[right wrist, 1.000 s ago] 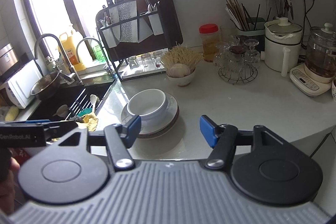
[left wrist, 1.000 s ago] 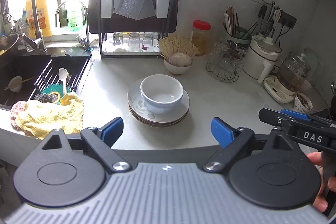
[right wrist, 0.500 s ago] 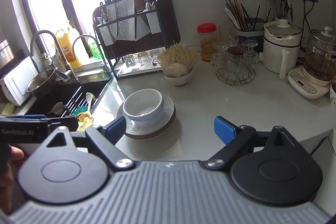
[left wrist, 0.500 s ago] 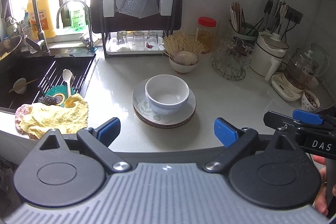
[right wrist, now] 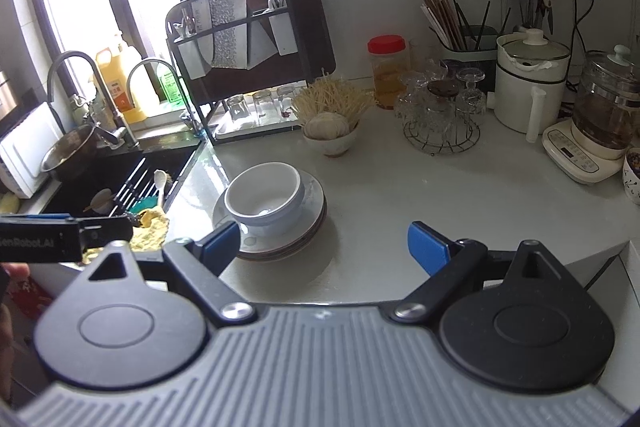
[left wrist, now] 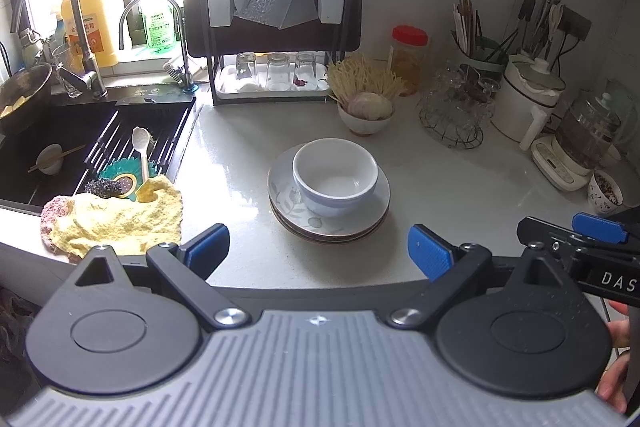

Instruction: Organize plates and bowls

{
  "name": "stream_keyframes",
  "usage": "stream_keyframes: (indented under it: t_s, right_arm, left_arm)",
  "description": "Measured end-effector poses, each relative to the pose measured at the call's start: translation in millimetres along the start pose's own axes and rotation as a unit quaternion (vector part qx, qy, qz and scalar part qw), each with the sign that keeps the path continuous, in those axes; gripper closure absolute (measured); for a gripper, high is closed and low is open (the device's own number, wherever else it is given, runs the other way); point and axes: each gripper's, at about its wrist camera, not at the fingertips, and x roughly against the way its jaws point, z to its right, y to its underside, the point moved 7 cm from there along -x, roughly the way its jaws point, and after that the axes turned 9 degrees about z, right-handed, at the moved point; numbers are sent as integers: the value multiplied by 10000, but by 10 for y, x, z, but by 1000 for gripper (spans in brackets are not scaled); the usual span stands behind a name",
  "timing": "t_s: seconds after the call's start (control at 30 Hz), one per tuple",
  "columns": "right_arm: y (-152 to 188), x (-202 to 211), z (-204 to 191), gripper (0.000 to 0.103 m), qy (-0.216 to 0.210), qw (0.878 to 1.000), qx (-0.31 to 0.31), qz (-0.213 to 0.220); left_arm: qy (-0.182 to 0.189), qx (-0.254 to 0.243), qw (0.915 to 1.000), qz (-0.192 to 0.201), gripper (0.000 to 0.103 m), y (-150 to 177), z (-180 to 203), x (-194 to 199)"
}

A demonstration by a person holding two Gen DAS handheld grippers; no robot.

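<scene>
Two tools hang over the near edge of the pale table (left wrist: 248,155), both pointing down toward the same stack of dishes. The left tool (left wrist: 318,247) stands with its blue pads wide apart and nothing between them. The right tool (right wrist: 326,245) is also spread wide; its jaws have just been opening, and no dish sits between the pads, though its left pad overlaps the near rim of the plates in its own view without clearly touching them.

A white bowl (left wrist: 335,175) sits upright and empty on top of the stacked plates (left wrist: 370,217), slightly toward the back of the stack, in the middle of the table. The plates lie flat, with a leaf pattern on the uppermost one.

Left of the stack, a yellow cloth (left wrist: 120,219) lies crumpled at the table's front corner, beside the dark sink (left wrist: 60,131), where a white spoon (left wrist: 141,151) rests on a rack. Behind the stack stands a small bowl of garlic (left wrist: 366,109), and farther back a black drying rack (left wrist: 276,27) with upturned glasses on its tray. A wire stand of glassware (left wrist: 452,111) is to the right, near a white kettle (left wrist: 528,99).
</scene>
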Motion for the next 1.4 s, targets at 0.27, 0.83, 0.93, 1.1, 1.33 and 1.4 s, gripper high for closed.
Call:
stream_keyframes:
  t_s: [0.27, 0.83, 0.93, 1.1, 1.33, 1.4]
  right_arm:
    - [-31, -33, 56, 11, -7, 10000, -16, -96]
    - [-124, -81, 55, 11, -89, 9999, 73, -50]
    - [-130, -91, 47, 11, -98, 9999, 80, -11]
    - [-132, -137, 26, 11, -111, 9999, 70, -42]
    - [-141, -171, 61, 11, -45, 10000, -33, -63]
    - [-144, -172, 51, 11, -39, 10000, -27, -74]
  left_arm:
    - [125, 17, 9998, -138, 5, 0, 53, -105]
    - [171, 30, 9998, -33, 5, -129, 104, -187]
    - [196, 31, 9998, -49, 5, -136, 103, -219]
    - [181, 24, 9998, -39, 5, -179, 66, -243]
    - [198, -83, 9998, -40, 5, -197, 71, -252]
    - [199, -86, 9998, -49, 5, -209, 64, -253]
